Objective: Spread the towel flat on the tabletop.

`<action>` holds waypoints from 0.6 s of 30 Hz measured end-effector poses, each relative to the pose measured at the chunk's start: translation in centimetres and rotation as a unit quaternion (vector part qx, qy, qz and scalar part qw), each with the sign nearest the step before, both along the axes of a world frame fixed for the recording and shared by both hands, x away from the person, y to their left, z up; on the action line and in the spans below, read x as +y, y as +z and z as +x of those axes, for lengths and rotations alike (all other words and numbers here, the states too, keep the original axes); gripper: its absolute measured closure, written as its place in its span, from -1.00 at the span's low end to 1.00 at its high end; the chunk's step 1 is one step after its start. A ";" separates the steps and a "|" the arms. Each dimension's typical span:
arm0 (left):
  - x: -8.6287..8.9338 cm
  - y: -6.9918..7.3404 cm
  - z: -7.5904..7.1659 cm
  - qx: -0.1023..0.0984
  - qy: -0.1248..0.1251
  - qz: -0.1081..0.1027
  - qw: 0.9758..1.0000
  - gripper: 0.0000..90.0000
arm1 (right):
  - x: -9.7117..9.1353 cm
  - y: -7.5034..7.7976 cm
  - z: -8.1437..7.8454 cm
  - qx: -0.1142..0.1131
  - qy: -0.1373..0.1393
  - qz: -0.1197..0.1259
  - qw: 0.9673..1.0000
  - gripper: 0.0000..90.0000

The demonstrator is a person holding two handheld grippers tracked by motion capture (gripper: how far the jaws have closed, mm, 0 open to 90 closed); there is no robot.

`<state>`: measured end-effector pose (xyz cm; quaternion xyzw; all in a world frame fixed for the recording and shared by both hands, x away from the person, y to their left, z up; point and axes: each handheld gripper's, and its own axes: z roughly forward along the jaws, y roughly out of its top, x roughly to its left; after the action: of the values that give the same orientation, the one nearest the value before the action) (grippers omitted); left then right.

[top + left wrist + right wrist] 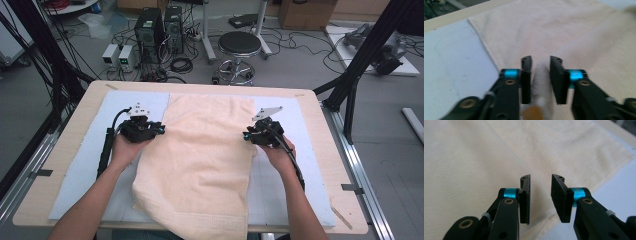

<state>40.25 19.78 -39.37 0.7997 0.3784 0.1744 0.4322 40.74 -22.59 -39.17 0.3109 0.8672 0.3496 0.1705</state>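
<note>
**Towel fold: first fold looks down, both grips let go**

Table [75,107]: light wood top, centre of the high view, with a pale blue mat [80,165] over most of it.

Towel [200,165]: cream terry cloth, centre of the frame, running from the far edge of the mat down past the near table edge at lower centre. It lies flat on the far half. The near half sits skewed to the left and looks doubled, so I'd judge one fold is laid. Edges aren't squared: the lower left corner bulges out and the near end hangs over the table edge.

Your left gripper [159,129]: at the towel's left edge, mid-left of the high view. In the left gripper view the jaws stand apart with a raised ridge of towel [541,82] between them. The pads don't look pressed on it, so I read it as released, not grasping.

Your right gripper [246,135]: at the towel's right edge, mid-right of the frame. In the right gripper view the jaws are parted over the towel's edge [541,230] with nothing between them: released.

Left to do, as I judge it: square the near half, pull the overhang onto the mat, then re-grip both edges for the next fold.
</note>
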 end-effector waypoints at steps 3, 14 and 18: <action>0.5 0.0 -0.6 0.001 -0.026 -0.003 1.000 0.43 | -0.1 -0.1 -0.5 0.004 0.031 0.017 0.999 0.49; 1.0 0.3 -7.6 -0.028 -0.118 0.015 0.993 0.17 | 1.5 0.9 -6.9 -0.005 0.118 0.023 0.993 0.37; 1.2 0.1 -10.5 -0.040 -0.147 0.013 0.988 0.14 | 1.8 0.4 -9.2 -0.013 0.133 0.034 0.990 0.36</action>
<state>29.74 20.96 -39.23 0.8448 0.2367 0.1454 0.4573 31.52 -20.75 -38.74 0.1941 0.8863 0.4021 0.1228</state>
